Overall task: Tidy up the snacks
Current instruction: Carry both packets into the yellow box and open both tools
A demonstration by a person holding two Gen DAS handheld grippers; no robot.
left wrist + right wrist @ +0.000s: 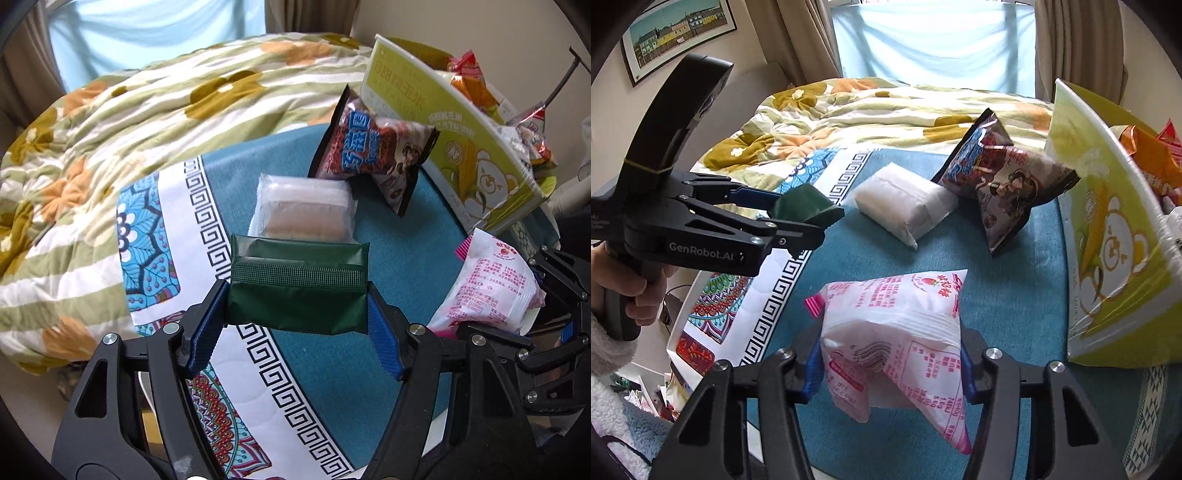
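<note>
My left gripper [295, 314] is shut on a dark green snack packet [297, 286], held above the teal mat [399, 258]; both also show in the right wrist view, the gripper [798, 214] and the packet [805, 208]. My right gripper [888, 363] is shut on a white and pink strawberry snack bag [890, 339], which also shows in the left wrist view [491, 288]. A clear-wrapped wafer pack [306, 210] [905, 203] lies on the mat. A dark chocolate snack bag [373, 155] [1001, 181] leans against a green corn box [461, 147] [1108, 240].
The green box holds several orange and red snack bags [476, 85] [1152, 162]. A flowered quilt [129, 129] covers the bed behind the mat. A patterned white border [177, 236] runs along the mat's left side. A window with curtains is at the back.
</note>
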